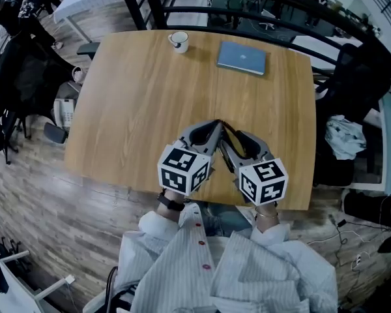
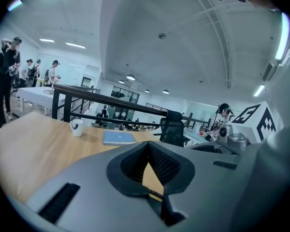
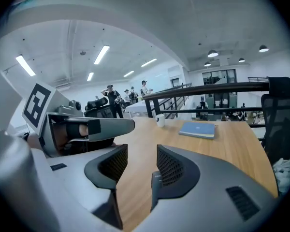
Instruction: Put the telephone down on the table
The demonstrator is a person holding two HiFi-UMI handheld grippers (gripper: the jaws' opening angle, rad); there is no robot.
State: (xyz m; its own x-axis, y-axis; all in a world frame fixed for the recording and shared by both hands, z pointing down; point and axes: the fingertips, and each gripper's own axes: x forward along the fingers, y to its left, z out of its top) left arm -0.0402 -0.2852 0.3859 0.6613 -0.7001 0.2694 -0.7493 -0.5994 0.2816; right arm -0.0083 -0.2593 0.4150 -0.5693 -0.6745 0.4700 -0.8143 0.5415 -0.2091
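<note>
Indoors, a wooden table [image 1: 150, 109] bears a mug [image 1: 178, 41] and blue notebook [image 1: 242, 57].

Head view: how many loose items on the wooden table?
2. A white mug at the far edge, left of centre; a blue book to its right. The left claw and right claw cover some near tabletop, which may hide more.
</note>
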